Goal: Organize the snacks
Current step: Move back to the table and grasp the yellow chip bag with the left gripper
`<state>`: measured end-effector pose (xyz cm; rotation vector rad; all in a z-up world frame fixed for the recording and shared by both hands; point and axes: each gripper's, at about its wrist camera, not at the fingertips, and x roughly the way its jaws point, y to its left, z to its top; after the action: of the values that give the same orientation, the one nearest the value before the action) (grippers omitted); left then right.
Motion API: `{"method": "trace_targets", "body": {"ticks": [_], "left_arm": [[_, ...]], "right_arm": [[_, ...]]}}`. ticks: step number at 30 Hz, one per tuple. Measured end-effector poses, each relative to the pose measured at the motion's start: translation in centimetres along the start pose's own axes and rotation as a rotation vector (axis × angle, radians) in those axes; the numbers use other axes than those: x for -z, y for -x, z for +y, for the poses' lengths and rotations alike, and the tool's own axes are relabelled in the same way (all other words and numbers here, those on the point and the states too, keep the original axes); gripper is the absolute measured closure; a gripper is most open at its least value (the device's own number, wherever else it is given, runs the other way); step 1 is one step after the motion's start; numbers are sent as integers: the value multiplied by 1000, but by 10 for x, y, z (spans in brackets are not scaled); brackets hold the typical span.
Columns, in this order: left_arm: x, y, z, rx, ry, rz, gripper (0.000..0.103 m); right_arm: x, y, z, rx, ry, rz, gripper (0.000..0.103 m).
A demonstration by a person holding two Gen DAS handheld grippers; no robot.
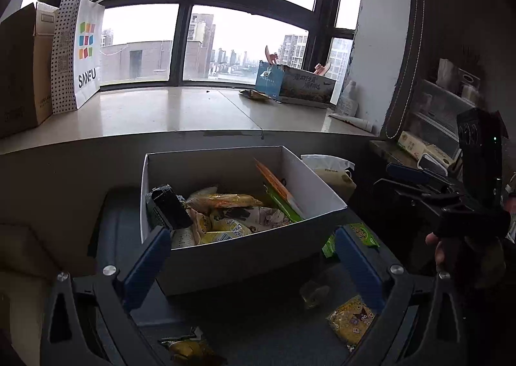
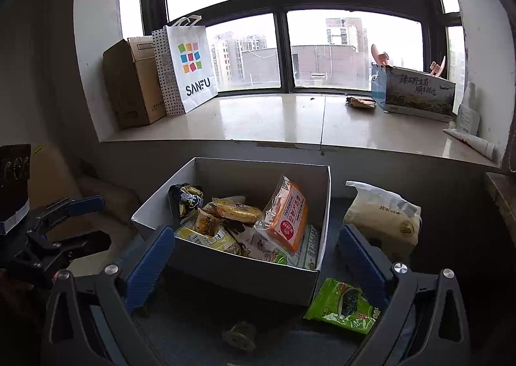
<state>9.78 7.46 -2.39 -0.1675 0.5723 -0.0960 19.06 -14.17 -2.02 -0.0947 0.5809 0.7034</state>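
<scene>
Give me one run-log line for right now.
left tool: open, empty | right tool: open, empty | white box: holds snacks | green packet: outside box | yellow packet: outside box

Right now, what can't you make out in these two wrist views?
- Snacks low in the white box: both views, near wall and upper packets cover them.
- Small clear item on the dark surface: right view, too dim to identify.
- Yellow packet: left view, cut off by bottom edge.
- Shelf contents: left view, dark and blurred.

White box (image 2: pixel 245 272) is looking like matt cardboard; snack packs (image 2: pixel 222 230) inside are showing glossy plastic film, green pack (image 2: pixel 343 306) too. Window sill (image 2: pixel 264 120) is gleaming like polished stone. Shopping bag (image 2: pixel 190 66) is looking like smooth paper.
</scene>
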Motion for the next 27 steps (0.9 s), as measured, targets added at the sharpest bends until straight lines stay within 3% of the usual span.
{"method": "trace_targets", "body": {"ticks": [6, 14, 25, 27], "left_arm": [[30, 35, -16, 50, 28, -21, 0], [76, 39, -24, 82, 67, 48, 0], [106, 11, 6, 17, 142, 131, 0], [108, 4, 16, -30, 146, 144, 0]], "right_arm": [[41, 38, 1, -23, -47, -20, 0], [91, 68, -9, -58, -141, -25, 0], [116, 82, -16, -40, -184, -24, 0], [118, 81, -17, -32, -187, -18, 0]]}}
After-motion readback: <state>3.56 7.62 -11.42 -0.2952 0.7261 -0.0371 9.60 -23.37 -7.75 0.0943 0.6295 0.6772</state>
